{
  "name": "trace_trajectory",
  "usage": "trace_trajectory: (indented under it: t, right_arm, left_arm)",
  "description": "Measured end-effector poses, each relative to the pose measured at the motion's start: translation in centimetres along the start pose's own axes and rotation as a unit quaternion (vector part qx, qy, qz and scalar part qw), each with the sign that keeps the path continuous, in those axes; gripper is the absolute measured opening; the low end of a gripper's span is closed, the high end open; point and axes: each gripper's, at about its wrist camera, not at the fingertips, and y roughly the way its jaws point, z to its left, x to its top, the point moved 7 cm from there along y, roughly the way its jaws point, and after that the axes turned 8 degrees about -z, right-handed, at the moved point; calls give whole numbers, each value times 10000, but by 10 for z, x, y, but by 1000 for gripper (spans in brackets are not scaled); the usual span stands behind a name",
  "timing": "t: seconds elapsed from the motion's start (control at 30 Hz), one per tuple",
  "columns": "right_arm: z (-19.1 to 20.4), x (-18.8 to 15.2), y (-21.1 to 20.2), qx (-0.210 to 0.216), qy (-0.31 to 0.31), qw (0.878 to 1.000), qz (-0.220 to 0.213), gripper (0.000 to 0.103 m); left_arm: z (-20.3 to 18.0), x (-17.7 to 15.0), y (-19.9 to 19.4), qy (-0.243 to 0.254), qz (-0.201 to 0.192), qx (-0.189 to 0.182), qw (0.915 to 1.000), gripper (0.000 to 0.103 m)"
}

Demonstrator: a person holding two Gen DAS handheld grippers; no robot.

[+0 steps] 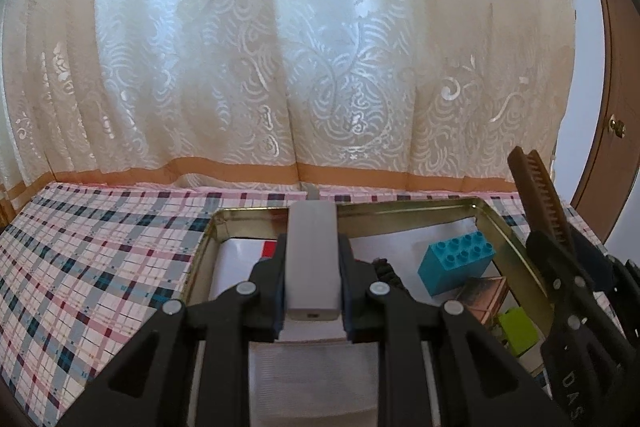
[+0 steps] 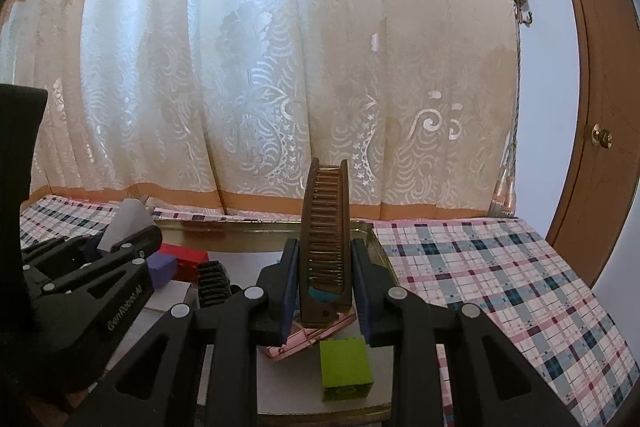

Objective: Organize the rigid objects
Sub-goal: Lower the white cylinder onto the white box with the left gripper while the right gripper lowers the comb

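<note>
Both hands loaded above the tin, sorting partly done.
Our left gripper [image 1: 313,291] clamps a grey power bank [image 1: 313,259] at lower centre; our right gripper [image 2: 324,291] clamps a brown comb [image 2: 326,227]. In the tin [image 1: 400,209] lie a blue brick [image 1: 454,267] and green block [image 2: 345,367]; both held items remain unplaced.

Daylight reaches you from straight ahead of each hand-held gripper, glowing through the curtain [image 1: 320,47], brightest at its middle folds and dimmer, yellower toward the sides. The black frames nearest you sit in backlit shadow with little detail. Your tin [image 1: 404,209] rim catches a dull glint. Fisheye bending curves the door [image 2: 592,115] and darkens the corners. Focus is fairly sharp, slightly soft overall.
</note>
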Motion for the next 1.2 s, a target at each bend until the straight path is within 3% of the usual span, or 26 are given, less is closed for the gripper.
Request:
trace_trajectory:
  t: [0.8, 1.2]
  right_arm:
    - [29, -21, 28, 267, -573, 9969, 465, 28]
    - [30, -27, 38, 427, -497, 9948, 786, 28]
  left_arm:
    - [11, -13, 17, -87, 336, 9, 9994, 19]
    - [10, -16, 21, 8, 366, 46, 9993, 19]
